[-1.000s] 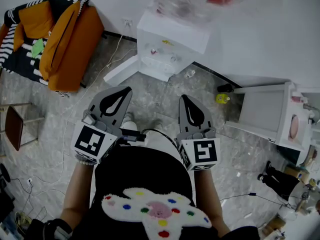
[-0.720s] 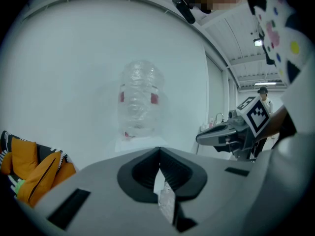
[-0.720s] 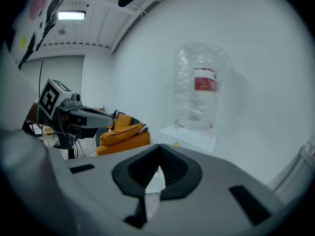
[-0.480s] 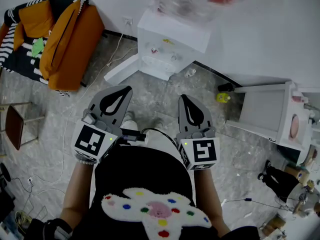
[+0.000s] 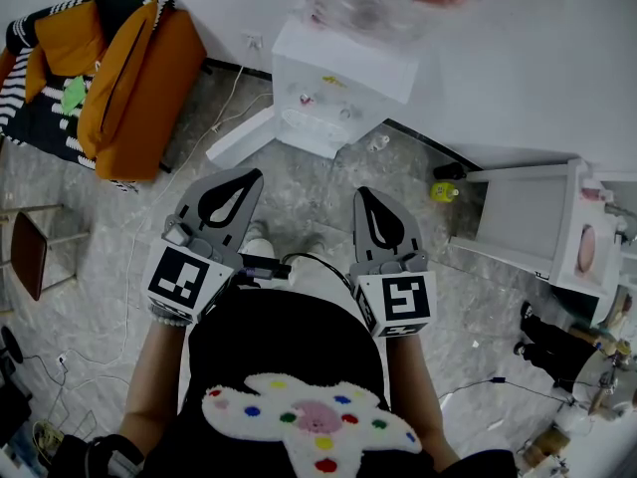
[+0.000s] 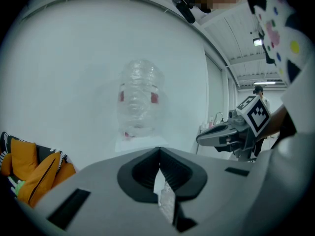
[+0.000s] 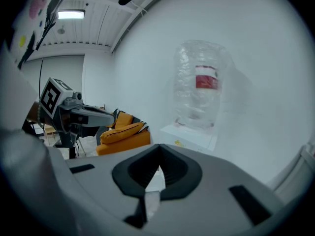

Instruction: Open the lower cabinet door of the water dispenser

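The white water dispenser (image 5: 338,78) stands against the wall ahead of me, a clear bottle (image 5: 383,3) on top. Its lower cabinet door (image 5: 239,137) is swung out to the left, and small items show inside the cabinet (image 5: 318,118). My left gripper (image 5: 244,177) and right gripper (image 5: 360,195) hover side by side above the floor, well short of the dispenser, both shut and holding nothing. The left gripper view shows its shut jaws (image 6: 159,151) below the bottle (image 6: 140,104). The right gripper view shows the same (image 7: 160,149), with the bottle (image 7: 199,90) ahead.
An orange armchair (image 5: 129,88) with a striped throw sits at the left, a small stool (image 5: 30,252) below it. A white shelf unit (image 5: 528,217) stands at the right, a yellow object (image 5: 443,194) beside it. Cables (image 5: 129,297) trail over the grey floor.
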### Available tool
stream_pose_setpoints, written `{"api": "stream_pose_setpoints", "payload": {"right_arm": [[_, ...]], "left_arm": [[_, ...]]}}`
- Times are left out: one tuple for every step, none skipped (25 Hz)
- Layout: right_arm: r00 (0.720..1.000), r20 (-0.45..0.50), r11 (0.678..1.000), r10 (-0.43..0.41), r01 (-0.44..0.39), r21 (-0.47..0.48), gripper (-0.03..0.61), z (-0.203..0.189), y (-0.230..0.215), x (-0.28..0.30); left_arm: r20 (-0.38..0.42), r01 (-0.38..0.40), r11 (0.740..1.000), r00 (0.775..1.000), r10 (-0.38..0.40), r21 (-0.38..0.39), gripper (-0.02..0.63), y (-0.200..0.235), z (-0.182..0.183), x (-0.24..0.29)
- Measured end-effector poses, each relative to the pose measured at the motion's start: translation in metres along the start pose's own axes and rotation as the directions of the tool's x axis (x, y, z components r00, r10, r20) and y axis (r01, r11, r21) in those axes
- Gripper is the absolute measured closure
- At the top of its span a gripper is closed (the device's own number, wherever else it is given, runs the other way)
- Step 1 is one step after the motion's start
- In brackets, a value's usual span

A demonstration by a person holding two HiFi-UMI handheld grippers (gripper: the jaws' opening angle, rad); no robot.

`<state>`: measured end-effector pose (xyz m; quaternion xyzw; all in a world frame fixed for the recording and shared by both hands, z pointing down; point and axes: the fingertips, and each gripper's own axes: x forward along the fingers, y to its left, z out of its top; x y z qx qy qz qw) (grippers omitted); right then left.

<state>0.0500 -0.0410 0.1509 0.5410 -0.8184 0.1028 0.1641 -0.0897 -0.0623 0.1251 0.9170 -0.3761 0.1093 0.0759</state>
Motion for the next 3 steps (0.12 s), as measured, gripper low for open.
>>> {"api": "stream_pose_setpoints", "payload": {"right_arm": [[1.000, 0.000, 1.000, 0.000, 0.000, -0.001, 0.576, 0.0005, -0.0001, 0.0004], [1.000, 0.000, 1.000, -0.001, 0.001, -0.002, 0.576, 0.0008, -0.0002, 0.0009], [1.000, 0.000, 1.000, -0.001, 0.001, -0.002, 0.577, 0.0010, -0.0004, 0.0013]], "left_arm": [[0.001, 0.001, 1.000, 1.000, -0.001, 0.000, 0.601, 0.0002, 0.0006, 0.0004], [0.002, 0.002, 1.000, 1.000, -0.002, 0.001, 0.601, 0.0005, 0.0009, 0.0008], [0.002, 0.003, 1.000, 1.000, -0.003, 0.002, 0.601, 0.0007, 0.0011, 0.0012]]}}
